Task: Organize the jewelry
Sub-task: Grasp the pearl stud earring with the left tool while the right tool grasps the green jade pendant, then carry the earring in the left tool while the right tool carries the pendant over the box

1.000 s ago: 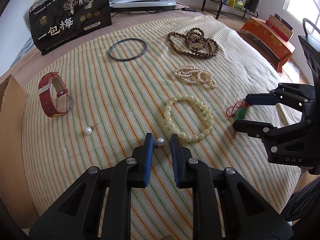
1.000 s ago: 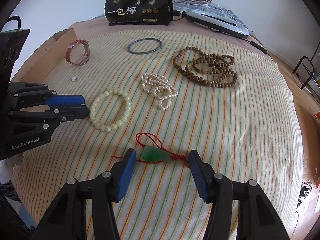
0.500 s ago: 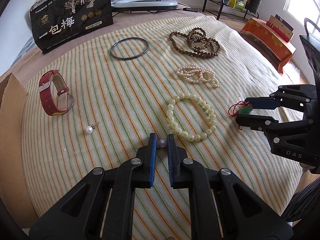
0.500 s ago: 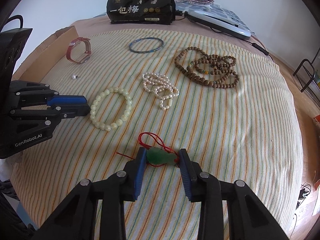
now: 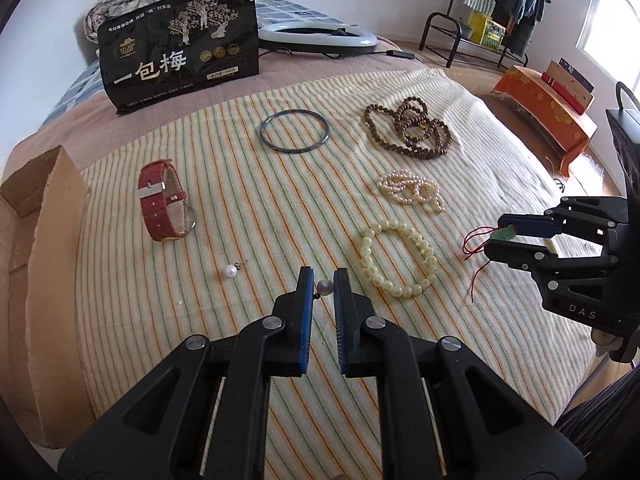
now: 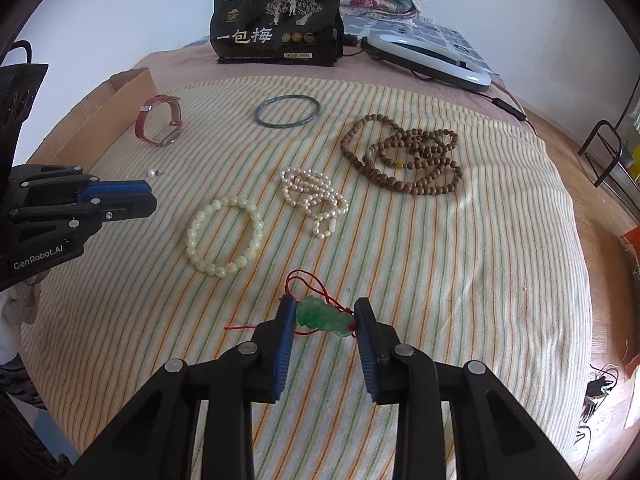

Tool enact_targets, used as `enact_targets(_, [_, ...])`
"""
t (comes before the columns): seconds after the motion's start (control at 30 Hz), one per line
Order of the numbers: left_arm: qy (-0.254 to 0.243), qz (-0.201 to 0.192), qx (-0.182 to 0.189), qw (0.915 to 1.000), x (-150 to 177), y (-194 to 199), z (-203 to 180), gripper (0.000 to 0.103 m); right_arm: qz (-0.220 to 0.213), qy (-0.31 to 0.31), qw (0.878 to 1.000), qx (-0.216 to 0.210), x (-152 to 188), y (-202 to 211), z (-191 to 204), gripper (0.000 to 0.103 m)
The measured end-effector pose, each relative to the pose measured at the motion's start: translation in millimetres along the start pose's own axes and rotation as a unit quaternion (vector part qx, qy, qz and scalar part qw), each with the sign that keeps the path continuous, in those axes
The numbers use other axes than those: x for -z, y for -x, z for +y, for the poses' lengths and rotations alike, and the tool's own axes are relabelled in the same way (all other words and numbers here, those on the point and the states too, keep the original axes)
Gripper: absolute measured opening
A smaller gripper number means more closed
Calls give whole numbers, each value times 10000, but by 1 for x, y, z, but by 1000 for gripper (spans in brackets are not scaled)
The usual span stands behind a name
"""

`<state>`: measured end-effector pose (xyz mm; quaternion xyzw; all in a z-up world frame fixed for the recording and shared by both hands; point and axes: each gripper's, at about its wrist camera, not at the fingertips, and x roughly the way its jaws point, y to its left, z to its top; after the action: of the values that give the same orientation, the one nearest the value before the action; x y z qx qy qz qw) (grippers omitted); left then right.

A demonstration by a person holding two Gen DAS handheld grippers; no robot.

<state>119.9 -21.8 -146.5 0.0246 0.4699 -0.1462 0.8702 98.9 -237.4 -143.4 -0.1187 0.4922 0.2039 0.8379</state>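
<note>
Jewelry lies on a striped cloth (image 5: pixel 248 208). My left gripper (image 5: pixel 323 285) is shut on a pearl earring (image 5: pixel 325 288) and holds it above the cloth. My right gripper (image 6: pixel 325 314) is shut on a green jade pendant (image 6: pixel 323 315) with a red cord, lifted off the cloth; it also shows in the left wrist view (image 5: pixel 505 236). A second pearl earring (image 5: pixel 230 270) lies to the left. A cream bead bracelet (image 5: pixel 396 256), a pearl strand (image 5: pixel 412 190), brown wooden beads (image 5: pixel 412 128), a dark bangle (image 5: pixel 295 131) and a red watch (image 5: pixel 164 200) lie around.
A cardboard box (image 5: pixel 36 216) stands at the left edge of the cloth. A black printed bag (image 5: pixel 180 48) stands at the back, with a white ring light (image 5: pixel 316 36) behind it. Folded bedding lies at the back. The bed edge drops to a wooden floor on the right.
Both grippers have closed, the left on the pearl earring and the right on the jade pendant. Both have lifted their pieces off the cloth.
</note>
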Motion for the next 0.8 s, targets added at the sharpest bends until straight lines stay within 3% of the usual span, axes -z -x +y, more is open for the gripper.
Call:
enact_targets(0.43, [279,-560,-133,9980,-11,52,23,8,-619,140,9980,-57,-38,43,28,29])
enact_targets(0.8, [661,-966,-402,9923,-15,97,65,8,-1208,215,9921,-270,-75,77,61,29])
